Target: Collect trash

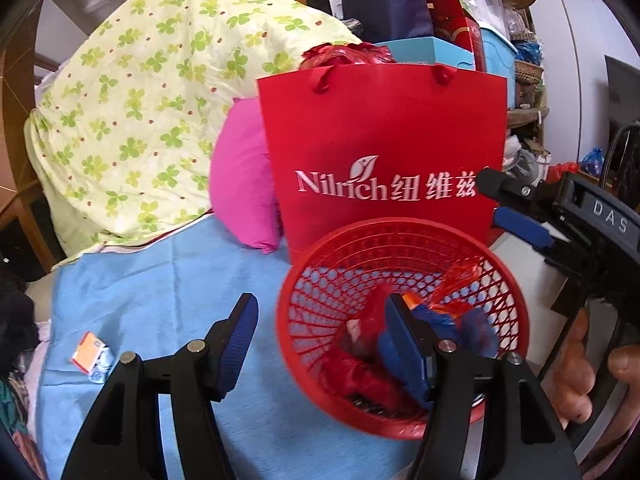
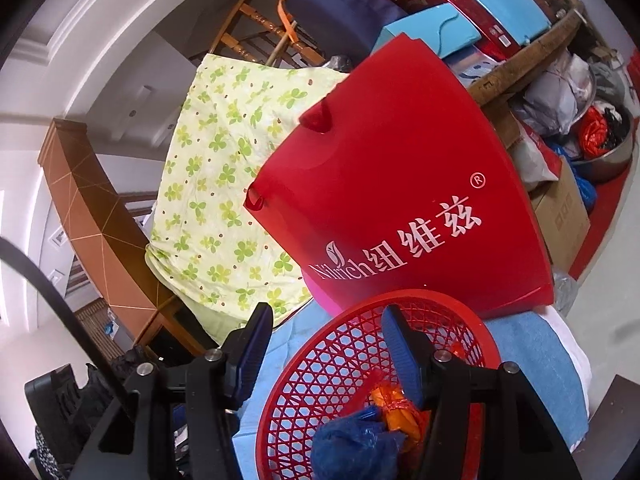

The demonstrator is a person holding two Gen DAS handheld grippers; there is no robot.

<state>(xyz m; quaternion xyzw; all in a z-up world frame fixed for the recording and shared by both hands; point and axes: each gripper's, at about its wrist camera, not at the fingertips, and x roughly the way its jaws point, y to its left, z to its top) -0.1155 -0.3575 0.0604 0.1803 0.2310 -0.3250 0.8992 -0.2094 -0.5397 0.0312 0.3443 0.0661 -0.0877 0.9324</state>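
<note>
The left hand-held gripper (image 1: 320,334) points down at the blue cloth (image 1: 160,300), its fingers wide apart and empty; the right finger hangs over the red basket (image 1: 472,240). The right hand-held gripper (image 2: 326,350) – also apart, holding nothing – straddles the basket's near-left rim. Crumpled blue, orange and red trash (image 2: 384,420) lies inside the basket. A small orange packet (image 1: 90,354) lies at the near left on the cloth.

A lived-in home, prob. a bedroom or spare room used for storage. A clover-print quilt (image 1: 132,120) lies on blue bedding (image 1: 160,300) w/ a pink pillow (image 1: 240,196). Gift boxes (image 1: 460,28), bags & a wooden railing (image 2: 256,20) crowd behind.
</note>
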